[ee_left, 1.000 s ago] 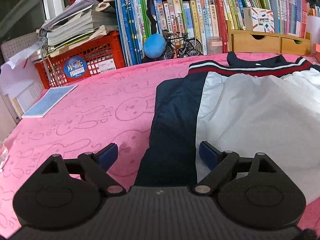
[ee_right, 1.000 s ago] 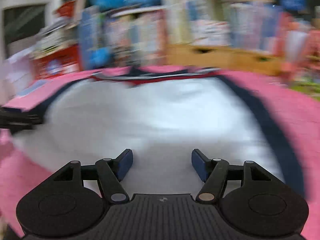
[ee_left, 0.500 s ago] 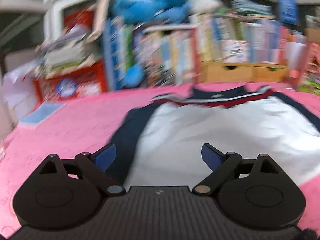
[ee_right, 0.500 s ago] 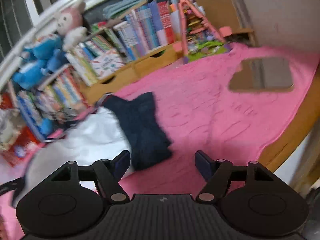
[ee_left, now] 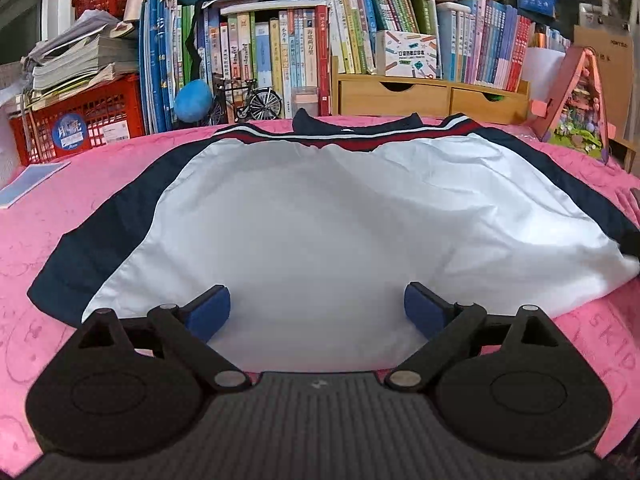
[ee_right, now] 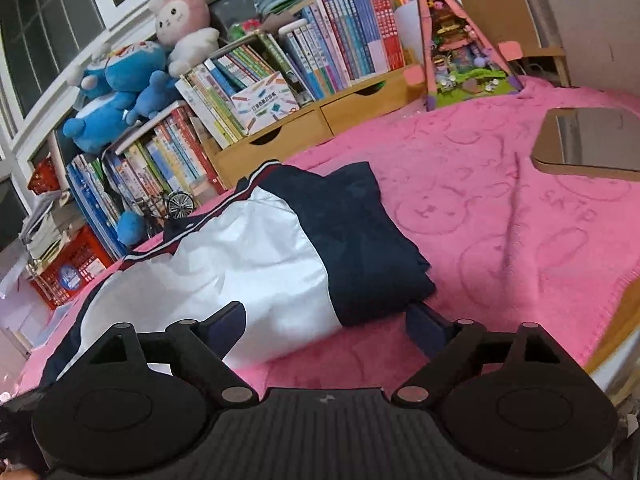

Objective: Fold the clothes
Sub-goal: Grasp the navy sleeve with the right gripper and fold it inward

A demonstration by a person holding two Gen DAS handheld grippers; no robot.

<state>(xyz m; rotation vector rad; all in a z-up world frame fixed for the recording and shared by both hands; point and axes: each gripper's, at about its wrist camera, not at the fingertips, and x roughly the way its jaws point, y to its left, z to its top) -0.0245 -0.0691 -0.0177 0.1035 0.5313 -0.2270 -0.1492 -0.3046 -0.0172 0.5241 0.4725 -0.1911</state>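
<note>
A white shirt with navy sleeves and a red, white and navy collar lies flat on the pink blanket. My left gripper hovers open over the shirt's near hem, nothing between its blue pads. In the right wrist view the same shirt lies to the left, its navy right sleeve folded in on itself. My right gripper is tilted, its jaws opening, with the sleeve's near corner and bare blanket between them, pads not pressing on anything.
Books, a red crate, a toy bicycle and wooden drawers line the far edge. A pink toy house and a mirror-like tray sit at the right. The table's wooden edge is near right.
The left gripper has swung from the shirt's left sleeve to its middle hem. The right gripper has swung right to the folded sleeve, rolled, and its jaws have widened.
</note>
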